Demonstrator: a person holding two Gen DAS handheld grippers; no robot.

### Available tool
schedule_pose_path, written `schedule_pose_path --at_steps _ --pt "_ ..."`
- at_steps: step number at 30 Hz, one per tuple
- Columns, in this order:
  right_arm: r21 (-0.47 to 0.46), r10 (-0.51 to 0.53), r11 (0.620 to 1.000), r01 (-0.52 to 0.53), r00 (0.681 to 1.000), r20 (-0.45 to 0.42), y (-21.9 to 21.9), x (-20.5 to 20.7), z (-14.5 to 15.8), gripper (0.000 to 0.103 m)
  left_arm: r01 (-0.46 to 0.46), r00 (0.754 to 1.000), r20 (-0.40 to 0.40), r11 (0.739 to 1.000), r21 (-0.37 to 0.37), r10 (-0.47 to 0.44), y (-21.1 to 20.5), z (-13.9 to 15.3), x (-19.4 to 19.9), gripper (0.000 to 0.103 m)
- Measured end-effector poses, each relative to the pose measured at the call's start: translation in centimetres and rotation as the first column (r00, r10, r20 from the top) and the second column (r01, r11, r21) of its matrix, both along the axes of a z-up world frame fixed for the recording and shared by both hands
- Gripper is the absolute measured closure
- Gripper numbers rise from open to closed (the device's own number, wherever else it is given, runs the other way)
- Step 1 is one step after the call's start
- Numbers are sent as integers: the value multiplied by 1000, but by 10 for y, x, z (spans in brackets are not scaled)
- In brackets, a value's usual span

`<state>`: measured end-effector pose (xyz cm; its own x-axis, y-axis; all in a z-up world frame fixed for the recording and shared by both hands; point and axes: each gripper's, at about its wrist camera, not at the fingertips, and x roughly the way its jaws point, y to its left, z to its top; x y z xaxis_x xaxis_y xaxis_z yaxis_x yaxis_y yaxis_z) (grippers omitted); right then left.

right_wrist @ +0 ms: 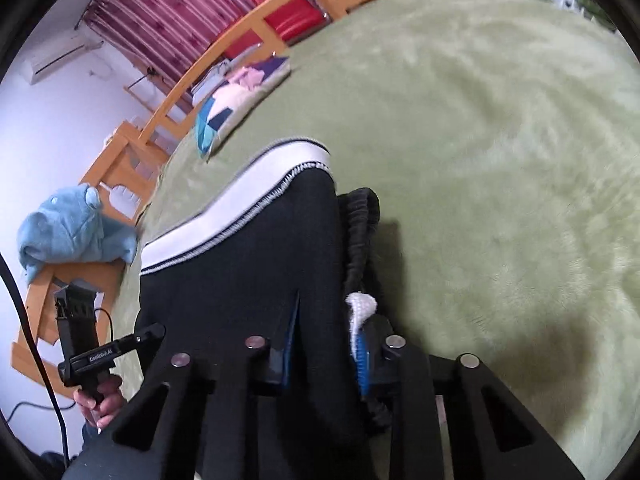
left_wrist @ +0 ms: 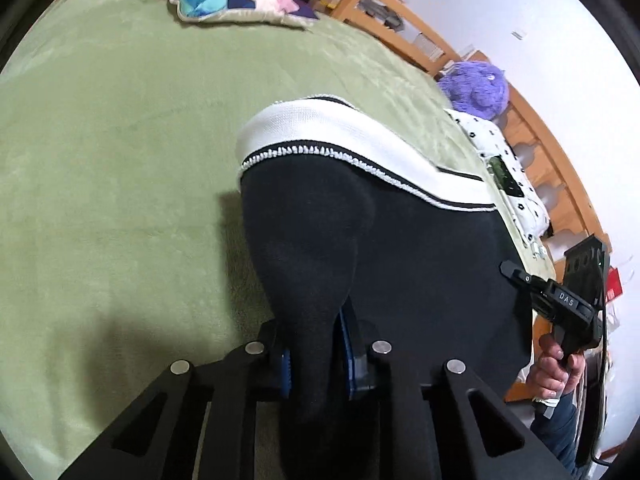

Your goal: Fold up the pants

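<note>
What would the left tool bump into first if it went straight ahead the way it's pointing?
The black pants, right away: the left tool is already shut on a bunch of that cloth. Past it, probably the white striped band, then the green blanket, though depth is hard to judge.

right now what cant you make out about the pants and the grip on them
- Pants legs and hems: both wrist views, cut off by the lower edge behind the gripper bodies.
- Left gripper pads: left wrist view, black fabric covers the contact.
- Right gripper hold: right wrist view, bunched cloth hides the layer count.
</note>
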<state>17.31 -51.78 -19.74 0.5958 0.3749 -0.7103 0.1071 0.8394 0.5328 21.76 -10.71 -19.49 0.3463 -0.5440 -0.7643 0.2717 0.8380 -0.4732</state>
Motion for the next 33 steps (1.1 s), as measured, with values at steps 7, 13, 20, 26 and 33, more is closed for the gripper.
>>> schedule_pose_path --at_steps 7,13,20,26,33 --pt "-48 -15 999 17 999 51 63 -7 44 83 4 998 61 999 32 -6 46 36 -9 87" --pt "64 61 996 -64 997 52 142 7 20 83 -94 994 73 991 97 87 152 57 3 88" --pt "1 144 990 -144 988 57 212 39 5 82 -143 990 43 977 158 138 194 35 34 80" --pt "-203 96 974 -103 995 -40 202 48 -14 38 -165 986 58 943 290 155 187 15 24 65" --pt "-261 144 958 -118 986 86 221 -13 37 59 -197 971 195 934 298 142 195 44 -50 40"
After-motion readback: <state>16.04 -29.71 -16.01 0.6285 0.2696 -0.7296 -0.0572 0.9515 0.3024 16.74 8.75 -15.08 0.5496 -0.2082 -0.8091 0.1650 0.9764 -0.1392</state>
